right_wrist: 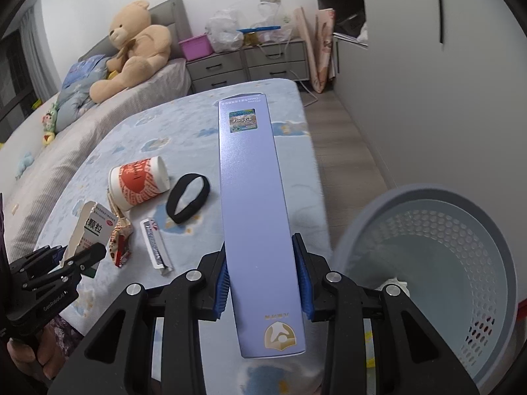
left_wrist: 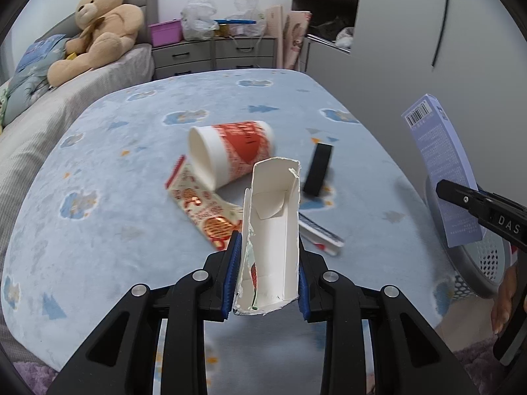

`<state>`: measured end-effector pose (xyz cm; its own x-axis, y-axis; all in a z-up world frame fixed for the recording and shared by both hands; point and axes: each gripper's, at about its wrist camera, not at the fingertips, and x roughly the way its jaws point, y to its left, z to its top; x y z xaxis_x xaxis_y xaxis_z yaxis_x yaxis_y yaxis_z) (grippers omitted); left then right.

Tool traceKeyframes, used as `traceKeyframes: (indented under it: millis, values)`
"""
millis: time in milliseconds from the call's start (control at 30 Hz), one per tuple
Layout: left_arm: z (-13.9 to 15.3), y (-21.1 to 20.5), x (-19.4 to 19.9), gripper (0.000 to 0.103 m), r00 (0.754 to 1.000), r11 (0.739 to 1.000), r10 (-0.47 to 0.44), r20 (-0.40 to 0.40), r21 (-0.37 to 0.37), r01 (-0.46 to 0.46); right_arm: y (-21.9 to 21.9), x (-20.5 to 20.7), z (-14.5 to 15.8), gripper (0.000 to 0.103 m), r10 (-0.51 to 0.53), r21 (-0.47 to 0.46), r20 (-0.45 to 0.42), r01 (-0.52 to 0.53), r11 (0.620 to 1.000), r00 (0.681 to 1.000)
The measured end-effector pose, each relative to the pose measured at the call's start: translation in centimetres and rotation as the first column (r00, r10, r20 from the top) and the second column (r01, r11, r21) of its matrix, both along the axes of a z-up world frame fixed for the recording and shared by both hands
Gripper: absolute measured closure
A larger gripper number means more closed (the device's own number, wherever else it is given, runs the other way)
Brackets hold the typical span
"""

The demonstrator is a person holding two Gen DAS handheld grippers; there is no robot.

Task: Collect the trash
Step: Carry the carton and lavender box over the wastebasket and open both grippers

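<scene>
Left gripper [left_wrist: 268, 276] clamped on torn white carton [left_wrist: 271, 227], right gripper [right_wrist: 263, 276] gripping long purple box [right_wrist: 255, 214] beside the grey basket [right_wrist: 461, 263], cup [right_wrist: 138, 184] and wrappers [right_wrist: 156, 243] farther left on the blue bed cover [right_wrist: 184, 138], bare floor beyond the basket.

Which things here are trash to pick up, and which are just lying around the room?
Trash job:
- torn white box, in left gripper
- purple box, in right gripper
- paper cup
- snack wrapper
- bin

Just lying around:
- teddy bear
- pink tub
- plastic bags
</scene>
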<state>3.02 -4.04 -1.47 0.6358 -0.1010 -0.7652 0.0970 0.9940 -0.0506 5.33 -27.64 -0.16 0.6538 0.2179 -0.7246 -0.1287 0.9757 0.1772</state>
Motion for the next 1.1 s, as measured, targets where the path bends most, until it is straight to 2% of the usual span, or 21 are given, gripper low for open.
traceKeyframes:
  millis: [200, 533, 867, 1100]
  values:
    - [-0.3, -4.1, -0.5, 0.074, 0.995, 0.995, -0.098, -0.021, 0.009, 0.098, -3.7, -1.4, -0.2, 0.069, -0.092, 0.025, -0.016, 0.092, 0.995, 0.996]
    - [0.0, -11.2, -0.1, 0.074, 0.969, 0.969, -0.246, -0.02, 0.011, 0.247, -8.8, -3.7, -0.1, 0.069, -0.237, 0.048, -0.01, 0.237, 0.97, 0.971]
    - [1.6, -17.8, 2.4, 0.074, 0.931, 0.931, -0.364, 0.017, -0.01, 0.365, -13.7, -4.8, -0.8, 0.069, -0.352, 0.062, -0.025, 0.353, 0.933, 0.936]
    - [1.3, -22.1, 4.1, 0.074, 0.899, 0.899, -0.438, 0.018, 0.003, 0.438, -16.1, -4.9, -1.2, 0.069, -0.414, 0.076, -0.047, 0.417, 0.906, 0.909]
